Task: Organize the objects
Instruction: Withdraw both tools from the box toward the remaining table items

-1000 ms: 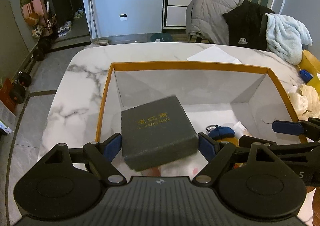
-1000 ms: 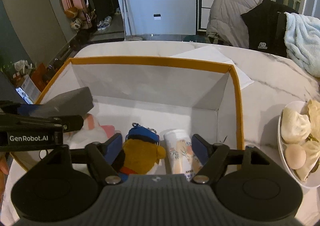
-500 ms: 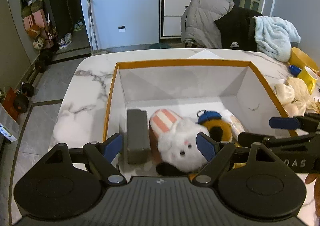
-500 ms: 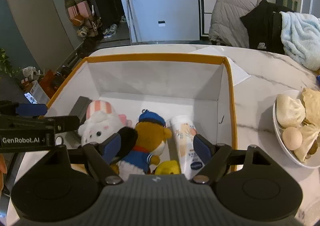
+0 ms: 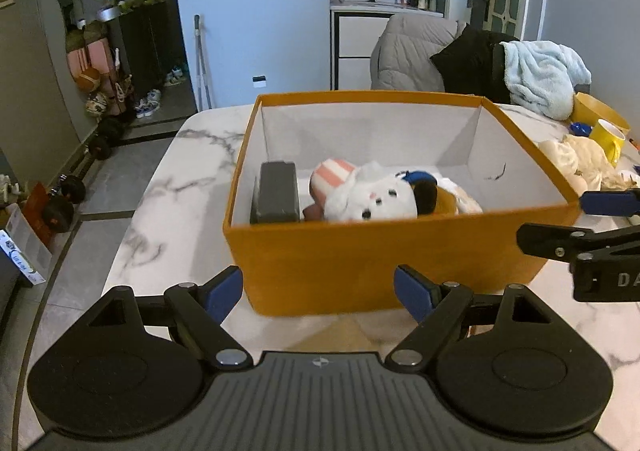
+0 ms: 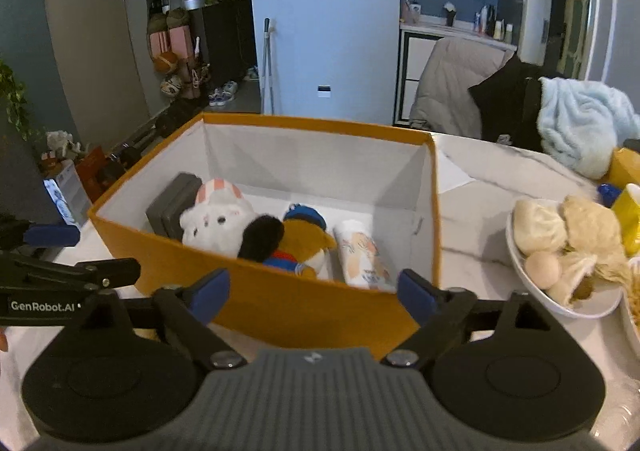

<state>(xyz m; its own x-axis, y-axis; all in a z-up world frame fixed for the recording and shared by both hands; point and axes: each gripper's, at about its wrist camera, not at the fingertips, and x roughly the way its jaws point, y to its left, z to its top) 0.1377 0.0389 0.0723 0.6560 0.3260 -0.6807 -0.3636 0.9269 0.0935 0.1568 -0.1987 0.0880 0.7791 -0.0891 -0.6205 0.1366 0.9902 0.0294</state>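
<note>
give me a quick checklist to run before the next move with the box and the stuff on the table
1. Left gripper free: ok, jaws wide apart, nothing between them.
2. Right gripper free: ok, jaws open and empty.
3. Both grippers outside the orange box: ok, each sits in front of its near wall.
4. Grey case settled: ok, it stands on edge against the left wall inside the box.
5. Toys and tube contained: ok, white plush, brown plush and tube lie inside, below the rim.
6. Anything left to sort: cannot tell; a bowl of food and yellow mug stand to the right of the box.
</note>
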